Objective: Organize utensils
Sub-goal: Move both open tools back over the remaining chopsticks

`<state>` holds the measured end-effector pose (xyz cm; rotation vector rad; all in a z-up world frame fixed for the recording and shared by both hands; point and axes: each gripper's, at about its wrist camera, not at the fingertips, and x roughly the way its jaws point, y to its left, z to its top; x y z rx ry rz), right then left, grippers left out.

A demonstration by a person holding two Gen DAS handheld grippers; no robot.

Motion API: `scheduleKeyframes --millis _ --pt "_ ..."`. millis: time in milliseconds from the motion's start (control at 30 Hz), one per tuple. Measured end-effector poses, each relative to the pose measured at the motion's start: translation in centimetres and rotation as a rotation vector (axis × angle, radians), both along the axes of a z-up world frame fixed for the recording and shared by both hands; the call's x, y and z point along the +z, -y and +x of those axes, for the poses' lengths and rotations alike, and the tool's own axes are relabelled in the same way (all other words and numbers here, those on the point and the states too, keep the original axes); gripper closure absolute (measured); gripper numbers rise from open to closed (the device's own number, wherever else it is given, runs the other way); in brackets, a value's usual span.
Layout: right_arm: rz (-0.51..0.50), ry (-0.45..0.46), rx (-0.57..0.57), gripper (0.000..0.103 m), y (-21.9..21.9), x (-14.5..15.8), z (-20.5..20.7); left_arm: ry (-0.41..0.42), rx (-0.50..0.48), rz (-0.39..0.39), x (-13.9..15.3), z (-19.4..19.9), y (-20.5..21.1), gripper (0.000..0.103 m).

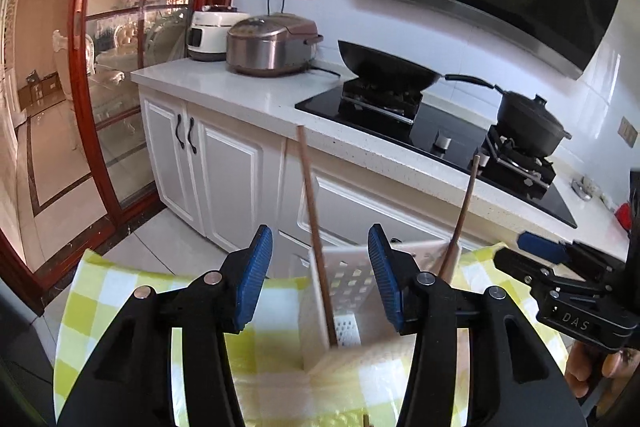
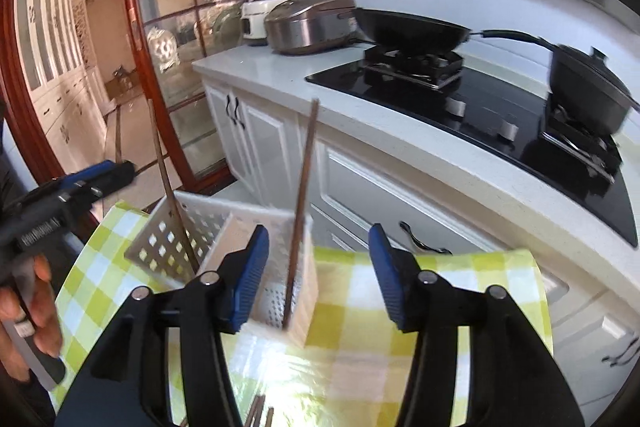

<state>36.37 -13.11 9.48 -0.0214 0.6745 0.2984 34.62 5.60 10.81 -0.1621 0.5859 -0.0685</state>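
Ahead of our left claw (image 1: 320, 275), whose jaws stand apart and empty, a white holder (image 1: 352, 287) sits on the checked cloth (image 1: 120, 291). One chopstick (image 1: 314, 227) leans in it between the jaws, untouched; a second (image 1: 460, 219) leans further right.

From the right wrist, our right claw (image 2: 320, 279) also gapes, empty, the nearer chopstick (image 2: 300, 207) standing between its pads (image 2: 250, 279). We judge these sticks light, stiff and slippery, best pinched mid-shaft. More utensils (image 2: 256, 415) lie below.

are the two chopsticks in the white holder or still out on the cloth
In. Both chopsticks stand leaning inside the white perforated holder, ends down near its bottom. Neither gripper's fingers touch them.
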Motion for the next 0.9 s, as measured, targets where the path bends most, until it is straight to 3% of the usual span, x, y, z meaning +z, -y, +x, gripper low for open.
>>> scheduleKeyframes --millis 100,200,333,467,633,900 --pt "0.043 0.002 -0.016 0.04 1.9 -1.6 -2.8 -0.007 -0.007 -0.001 -0.8 -2.8 -0.4 0.057" --pt "0.101 -0.051 -0.046 0.037 3.6 -4.8 -6.0 -0.05 -0.023 -0.014 -2.9 -6.0 -0.5 0.057" --pt "0.105 -0.107 -0.046 0.036 4.1 -9.1 -9.6 -0.139 -0.075 -0.042 -7.9 -10.6 0.2 0.058" --pt "0.11 -0.149 -0.039 0.036 4.4 -12.7 -12.0 -0.221 -0.139 -0.064 -12.4 -13.4 2.1 0.07" --pt "0.11 -0.164 -0.025 0.035 4.3 -13.7 -12.5 -0.3 -0.214 -0.024 -15.3 -13.1 4.6 0.081" --pt "0.058 -0.201 0.006 0.034 3.4 -14.5 -12.7 -0.34 -0.272 -0.01 -17.0 -12.8 5.7 0.081"
